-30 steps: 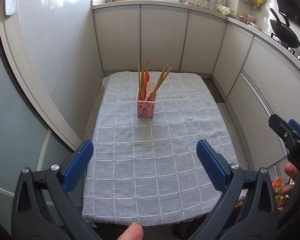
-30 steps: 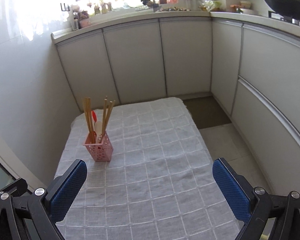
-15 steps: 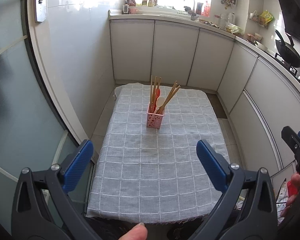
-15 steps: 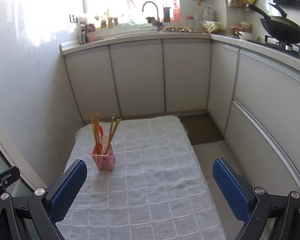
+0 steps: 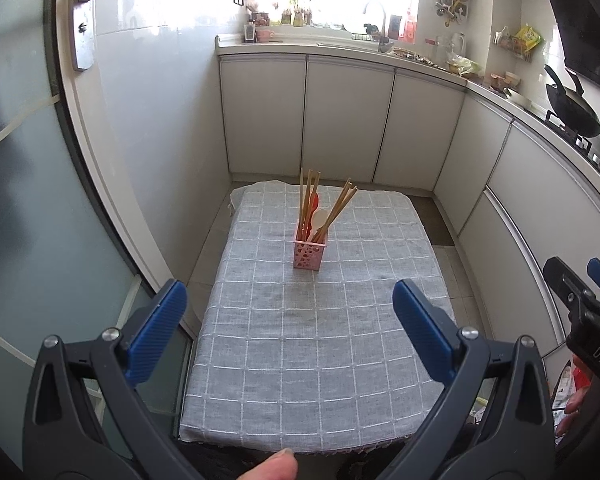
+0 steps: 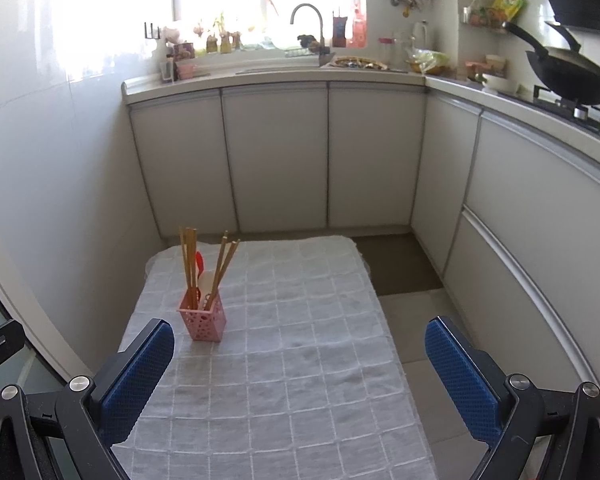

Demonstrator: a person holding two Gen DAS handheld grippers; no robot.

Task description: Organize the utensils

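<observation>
Both grippers' fingers gape empty; pink holder hides the chopsticks' lower ends.

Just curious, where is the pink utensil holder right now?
The pink utensil holder stands on the grey tablecloth, mid-table in the left view, beyond both open grippers.

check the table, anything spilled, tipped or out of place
Nothing stands out. The pink holder stands upright on the grey checked cloth, with the chopsticks and spoons inside it. Both grippers, left and right, are open and empty.
</observation>
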